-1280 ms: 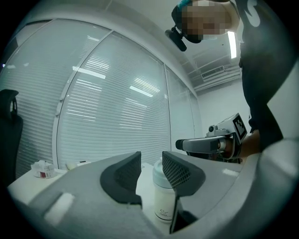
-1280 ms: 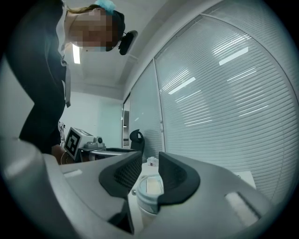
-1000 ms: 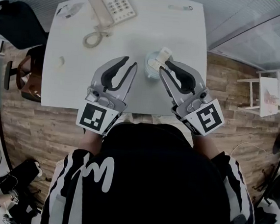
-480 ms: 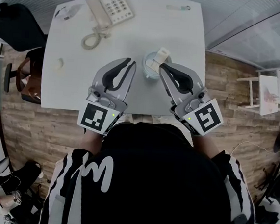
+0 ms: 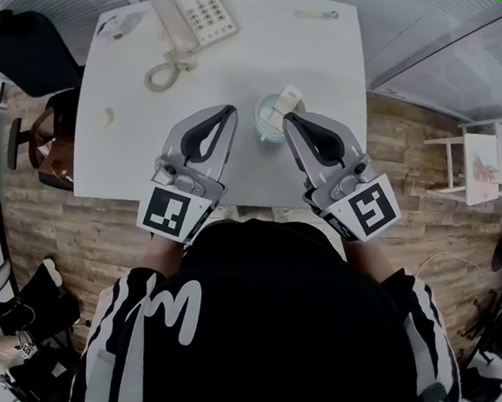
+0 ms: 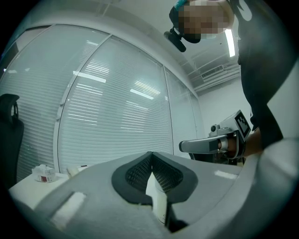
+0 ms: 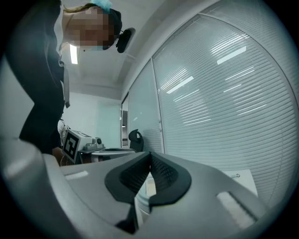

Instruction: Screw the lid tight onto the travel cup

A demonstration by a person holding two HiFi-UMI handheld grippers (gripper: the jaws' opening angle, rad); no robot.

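- Two grippers point level over the white tabletop [image 5: 247,54].
- On the left gripper [image 5: 233,111], the jaws have just closed tip to tip, with nothing between them.
- On the right gripper [image 5: 287,118], the jaws have likewise just closed on nothing.
- Between both tips stands the travel cup [image 5: 267,123], just beside the right one, with its lid [image 5: 286,98] on top.
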